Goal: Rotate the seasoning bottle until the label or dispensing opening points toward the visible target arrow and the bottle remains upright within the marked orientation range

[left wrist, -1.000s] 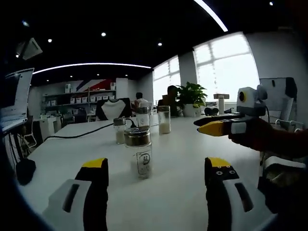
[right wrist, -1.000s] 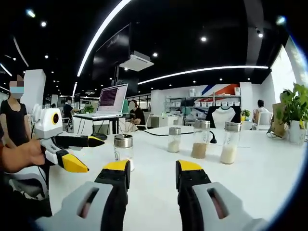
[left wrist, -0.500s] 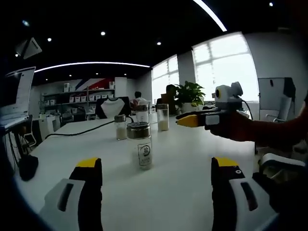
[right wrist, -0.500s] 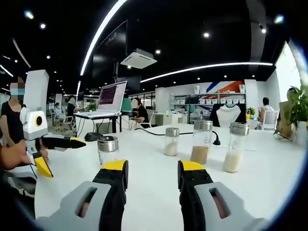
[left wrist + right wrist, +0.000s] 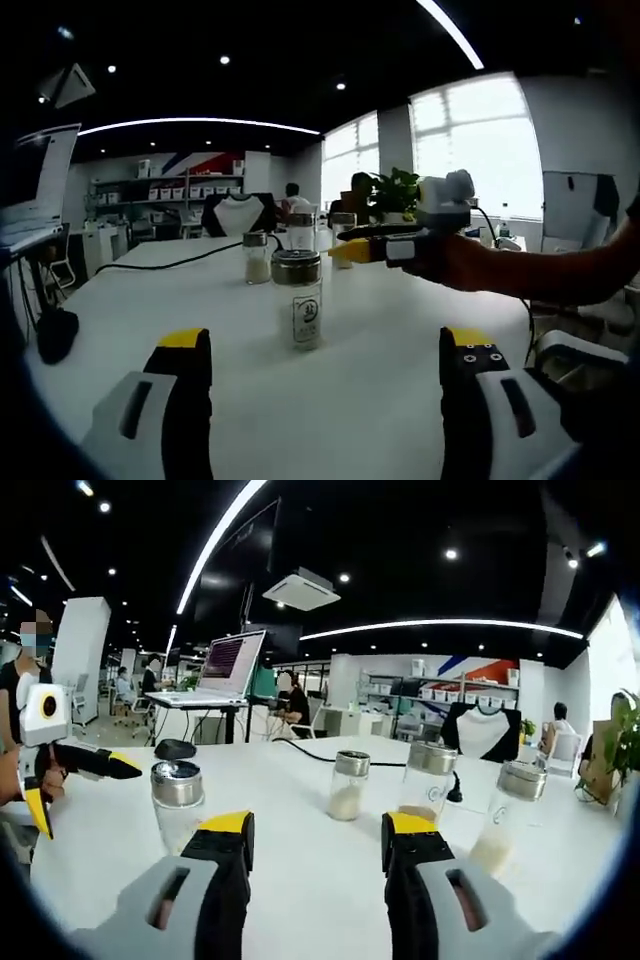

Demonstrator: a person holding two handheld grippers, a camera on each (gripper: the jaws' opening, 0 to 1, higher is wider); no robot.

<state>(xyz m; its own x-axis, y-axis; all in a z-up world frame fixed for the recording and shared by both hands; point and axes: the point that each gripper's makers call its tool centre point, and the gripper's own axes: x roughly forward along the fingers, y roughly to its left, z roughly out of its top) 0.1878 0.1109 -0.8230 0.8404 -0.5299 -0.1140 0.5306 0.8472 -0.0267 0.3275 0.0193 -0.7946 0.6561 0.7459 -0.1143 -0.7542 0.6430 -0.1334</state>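
The seasoning bottle, clear glass with a metal lid and a small dark label facing me, stands upright on the white table. My left gripper is open wide, one jaw on each side of the bottle and nearer to me than it. In the right gripper view the same bottle stands at the left, partly behind a jaw of my open right gripper. The right gripper, held by a hand, hovers above the table to the right of and beyond the bottle. The left gripper reaches in open from the left.
Three more lidded bottles stand in a row farther back on the table. A black cable runs across it, and a dark object lies by its left edge. A potted plant and a laptop stand behind.
My right gripper has moved left and forward over the table, so the row of bottles looks bigger in its view. The seasoning bottle has stayed upright in place. Both grippers remain open.
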